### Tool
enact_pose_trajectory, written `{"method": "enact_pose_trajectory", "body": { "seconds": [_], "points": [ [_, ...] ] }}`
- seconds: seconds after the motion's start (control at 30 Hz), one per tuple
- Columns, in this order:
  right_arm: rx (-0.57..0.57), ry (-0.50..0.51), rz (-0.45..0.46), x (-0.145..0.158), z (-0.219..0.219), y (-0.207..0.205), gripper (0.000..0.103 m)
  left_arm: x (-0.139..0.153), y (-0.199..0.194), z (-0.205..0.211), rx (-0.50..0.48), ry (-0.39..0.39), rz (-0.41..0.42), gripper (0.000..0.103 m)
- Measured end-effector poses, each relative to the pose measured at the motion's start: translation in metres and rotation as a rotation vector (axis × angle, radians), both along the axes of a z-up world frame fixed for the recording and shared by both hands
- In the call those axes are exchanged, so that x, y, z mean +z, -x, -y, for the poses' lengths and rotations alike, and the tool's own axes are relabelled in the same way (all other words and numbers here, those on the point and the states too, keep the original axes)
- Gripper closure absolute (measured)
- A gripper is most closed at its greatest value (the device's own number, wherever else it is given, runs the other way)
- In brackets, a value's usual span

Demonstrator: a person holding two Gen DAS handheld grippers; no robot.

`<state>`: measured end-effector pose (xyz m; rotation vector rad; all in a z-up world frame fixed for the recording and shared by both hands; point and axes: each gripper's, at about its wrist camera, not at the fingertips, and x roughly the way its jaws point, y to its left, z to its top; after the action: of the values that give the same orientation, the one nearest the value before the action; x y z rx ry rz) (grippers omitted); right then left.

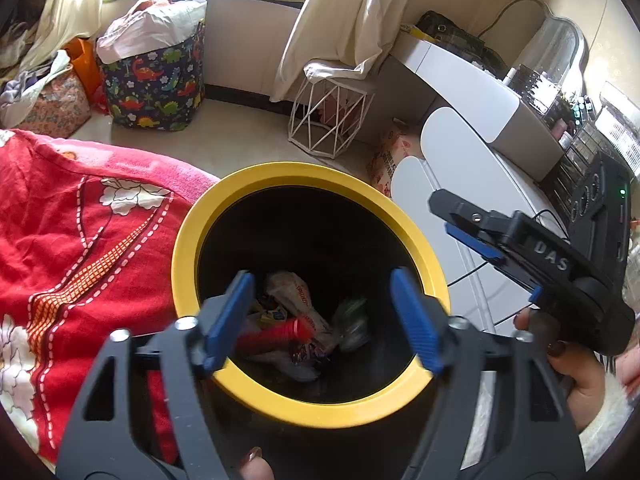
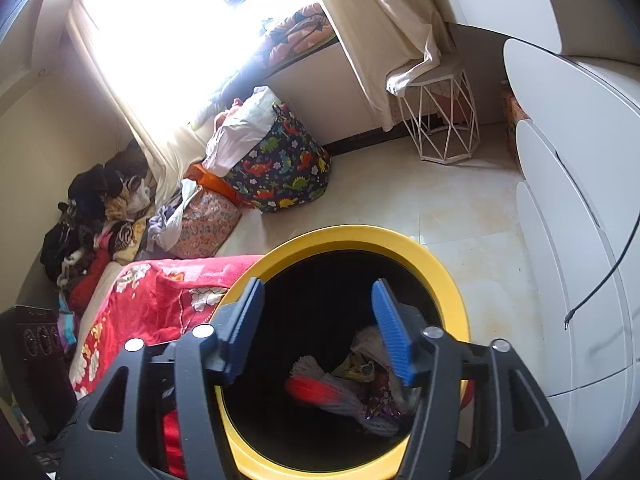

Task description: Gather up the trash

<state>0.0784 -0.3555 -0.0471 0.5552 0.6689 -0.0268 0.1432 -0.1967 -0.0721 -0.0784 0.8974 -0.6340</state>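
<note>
A black trash bin with a yellow rim [image 1: 188, 248] stands on the floor beside a bed; the rim also shows in the right wrist view [image 2: 360, 236]. Inside lie wrappers [image 1: 298, 300] and a red ribbed piece [image 1: 276, 334], seen too in the right wrist view [image 2: 316, 390]. My left gripper [image 1: 324, 320] is open and empty above the bin's mouth. My right gripper [image 2: 318, 330] is open and empty above the bin; in the left wrist view it [image 1: 472, 226] hangs at the bin's right, held by a hand.
A red floral blanket [image 1: 80, 240] covers the bed left of the bin. A white dresser [image 1: 452, 168] stands right. A white wire stool [image 1: 330, 116], a dinosaur-print basket [image 1: 154, 88] and bags of clothes sit by the window wall.
</note>
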Motion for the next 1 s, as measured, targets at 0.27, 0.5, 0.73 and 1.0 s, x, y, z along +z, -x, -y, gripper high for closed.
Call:
{"method": "enact_pose_trajectory", "body": {
  "seconds": [0.27,0.5,0.73,1.0],
  "points": [
    [0.011,0.109,0.026,0.011,-0.009,0.022,0.019,0.005,0.009,-0.007,0.043,-0.067,0.048,0.011],
    [0.056,0.229,0.076,0.022,-0.032,0.044,0.007,0.012,0.022,-0.036,0.145,-0.089,0.096,0.011],
    [0.093,0.294,0.150,0.030,-0.062,0.062,0.006,0.033,0.046,-0.069,0.239,-0.123,0.208,0.011],
    [0.045,0.383,0.286,0.038,-0.090,0.095,0.006,0.051,0.083,-0.108,0.337,-0.153,0.339,0.011]
  ]
}}
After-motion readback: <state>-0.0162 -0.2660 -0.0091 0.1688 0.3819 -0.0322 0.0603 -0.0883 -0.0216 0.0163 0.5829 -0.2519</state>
